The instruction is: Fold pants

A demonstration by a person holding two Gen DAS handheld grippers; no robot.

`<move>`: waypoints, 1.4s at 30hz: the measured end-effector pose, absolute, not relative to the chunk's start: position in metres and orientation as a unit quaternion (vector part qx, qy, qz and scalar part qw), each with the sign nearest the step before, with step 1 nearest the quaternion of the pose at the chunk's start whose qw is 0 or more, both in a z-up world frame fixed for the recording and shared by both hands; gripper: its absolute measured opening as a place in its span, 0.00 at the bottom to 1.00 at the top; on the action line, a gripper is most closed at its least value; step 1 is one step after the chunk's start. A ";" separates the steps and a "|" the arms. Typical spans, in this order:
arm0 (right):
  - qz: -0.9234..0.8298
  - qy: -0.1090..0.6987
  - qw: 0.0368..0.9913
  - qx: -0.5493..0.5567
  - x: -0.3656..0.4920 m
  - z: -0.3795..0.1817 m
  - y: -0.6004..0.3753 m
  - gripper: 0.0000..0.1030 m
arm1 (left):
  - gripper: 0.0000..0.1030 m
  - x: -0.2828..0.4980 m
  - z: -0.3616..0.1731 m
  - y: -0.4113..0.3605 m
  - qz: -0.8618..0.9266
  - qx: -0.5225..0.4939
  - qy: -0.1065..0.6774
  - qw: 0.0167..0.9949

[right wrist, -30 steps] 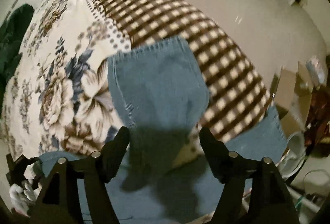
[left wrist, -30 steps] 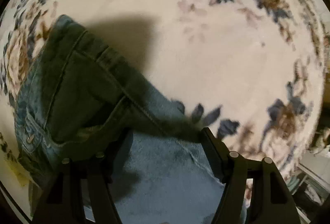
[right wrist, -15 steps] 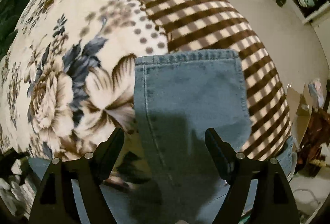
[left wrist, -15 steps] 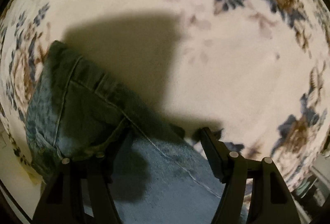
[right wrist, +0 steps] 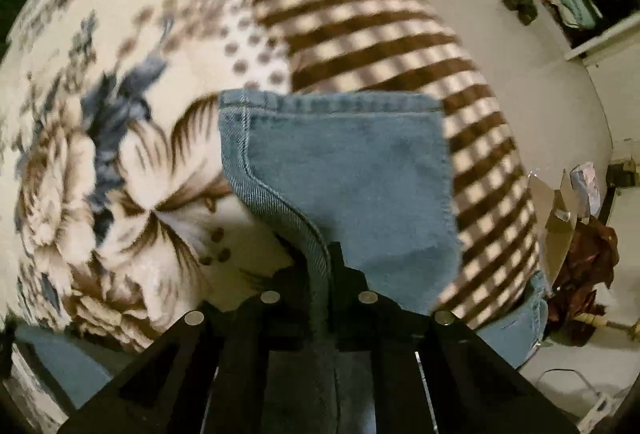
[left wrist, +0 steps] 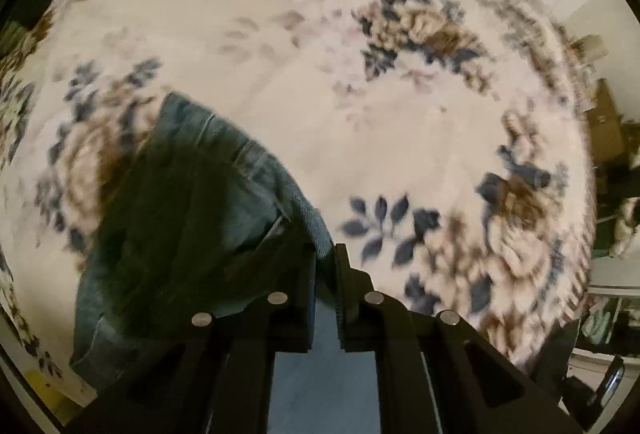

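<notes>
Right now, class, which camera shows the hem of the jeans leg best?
The right wrist view: the hem lies flat and well lit ahead of the right claw. The left wrist view shows only the dark, blurred waist end of the jeans, no hem.

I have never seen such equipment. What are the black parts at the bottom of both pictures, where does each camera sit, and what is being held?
There is no robot here. A person holds a tool with two black fingers in each hand, and a small wide-angle camera on each tool looks forward along the fingers, so the pictures look round and bent.

The left view shows the left hand-held gripper. Its fingers are shut on an edge of the blue jeans near a thick seam; this part is blurred and in shadow.

The right view shows the right hand-held gripper, shut on the side seam of a jeans leg, close to the hem.

The jeans lie on a flowered blanket with a brown checked border. Beyond it are the floor and some cardboard boxes.
</notes>
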State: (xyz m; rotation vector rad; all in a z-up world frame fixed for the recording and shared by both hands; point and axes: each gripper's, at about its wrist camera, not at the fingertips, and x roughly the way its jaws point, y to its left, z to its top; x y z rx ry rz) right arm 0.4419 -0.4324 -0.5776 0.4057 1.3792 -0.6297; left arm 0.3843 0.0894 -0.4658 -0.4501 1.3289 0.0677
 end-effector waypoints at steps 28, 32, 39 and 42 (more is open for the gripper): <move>-0.339 0.583 0.641 0.368 0.124 -0.630 -0.541 0.04 | 0.00 0.112 -0.548 0.167 0.159 -0.288 0.632 0.702; -0.338 0.582 0.638 0.375 0.110 -0.645 -0.541 0.04 | 0.01 0.109 -0.549 0.183 0.166 -0.303 0.627 0.698; -0.314 0.563 0.611 0.460 0.088 -0.675 -0.564 0.27 | 0.04 0.124 -0.523 0.161 0.146 -0.278 0.622 0.717; -0.336 0.498 0.609 0.518 0.062 -0.666 -0.578 0.39 | 0.27 0.132 -0.524 0.145 0.141 -0.257 0.623 0.725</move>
